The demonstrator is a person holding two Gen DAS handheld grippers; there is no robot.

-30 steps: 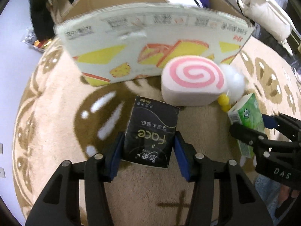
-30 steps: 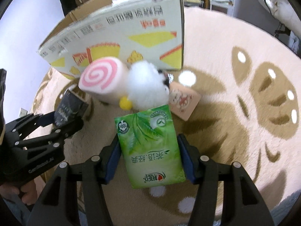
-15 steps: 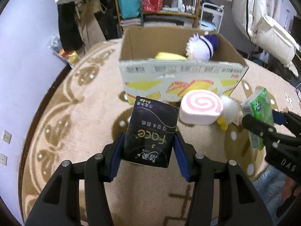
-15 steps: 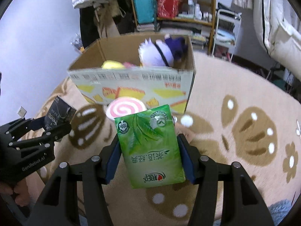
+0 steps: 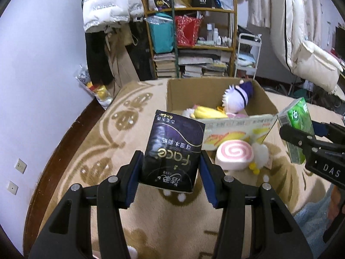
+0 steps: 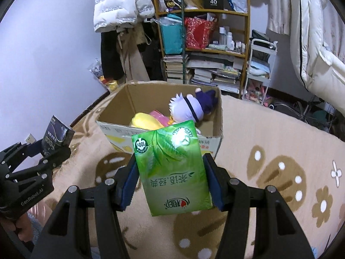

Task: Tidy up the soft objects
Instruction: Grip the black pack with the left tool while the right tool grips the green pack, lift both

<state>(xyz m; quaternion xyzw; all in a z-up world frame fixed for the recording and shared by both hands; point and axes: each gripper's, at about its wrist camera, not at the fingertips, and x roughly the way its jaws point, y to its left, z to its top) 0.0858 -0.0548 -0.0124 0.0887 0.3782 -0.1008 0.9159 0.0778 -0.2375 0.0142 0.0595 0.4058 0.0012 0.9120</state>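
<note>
My left gripper is shut on a black tissue pack and holds it in the air in front of an open cardboard box. My right gripper is shut on a green tissue pack, also raised before the box. The box holds a purple-and-white plush doll and a yellow plush. A pink swirl roll plush with a white fluffy plush lies on the rug against the box front. Each gripper shows in the other's view, the right and the left.
A beige rug with brown patterns covers the floor. A wooden shelf with books and bags stands behind the box. Coats hang at the back left, and white bedding at the right. A snack bag lies by the wall.
Both grippers have risen and pulled back with their tissue packs. The box, close at first, now lies lower and farther, and its inside shows.
</note>
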